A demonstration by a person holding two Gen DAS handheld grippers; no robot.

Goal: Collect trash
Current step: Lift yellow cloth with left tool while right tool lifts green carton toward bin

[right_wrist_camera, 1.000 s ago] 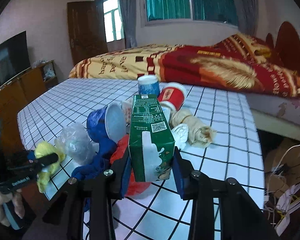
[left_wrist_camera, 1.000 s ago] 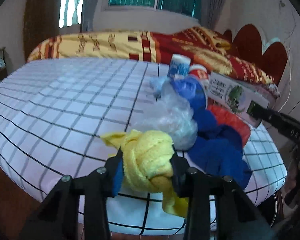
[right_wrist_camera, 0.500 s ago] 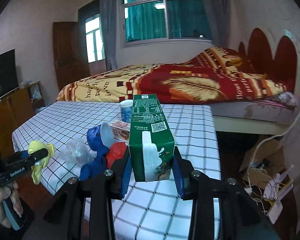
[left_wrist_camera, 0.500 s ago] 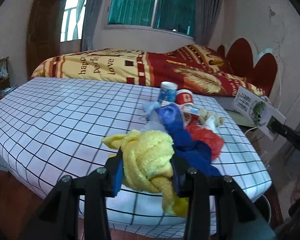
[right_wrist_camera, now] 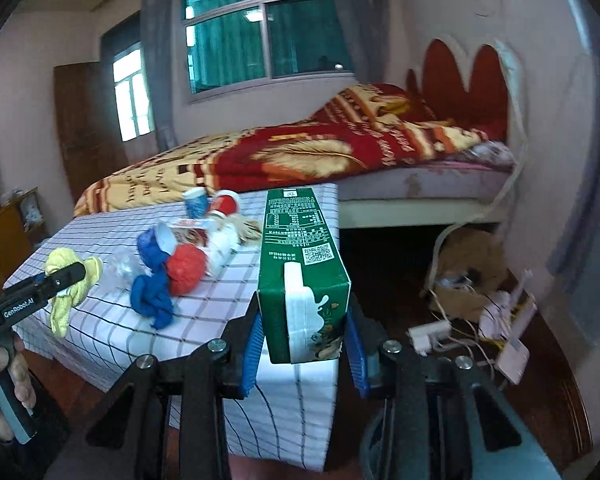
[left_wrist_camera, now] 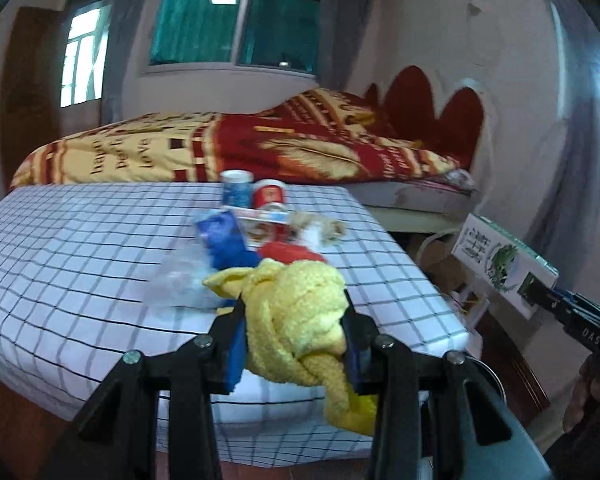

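Both grippers have pulled back from the pile since the earlier frames, so the table now looks farther away and more floor shows. The left gripper (left_wrist_camera: 296,344) is clamped on a knotted yellow cloth (left_wrist_camera: 300,320), held in the air in front of the table's near edge. The right gripper (right_wrist_camera: 302,344) is clamped on a green milk carton (right_wrist_camera: 300,276), held upright out past the table's corner.

The table (left_wrist_camera: 80,248) has a white cloth with dark grid lines. Behind it is a bed (left_wrist_camera: 220,148) with a red and yellow blanket, a red headboard (left_wrist_camera: 432,108), and a big window (left_wrist_camera: 236,28) with green curtains. A wooden door (right_wrist_camera: 80,128) is on the left wall.

On the table the trash sits close together: two paper cups, one blue (left_wrist_camera: 237,188) and one red (left_wrist_camera: 269,196), one blue cloth (right_wrist_camera: 152,296), one red bag (right_wrist_camera: 186,268), one clear plastic bag (left_wrist_camera: 180,280) and one flat snack box (left_wrist_camera: 260,224). On the floor by the bed lie tangled white cables (right_wrist_camera: 472,320) and a brown bag (right_wrist_camera: 472,256). A hand (right_wrist_camera: 0,380) holds the left gripper's handle.
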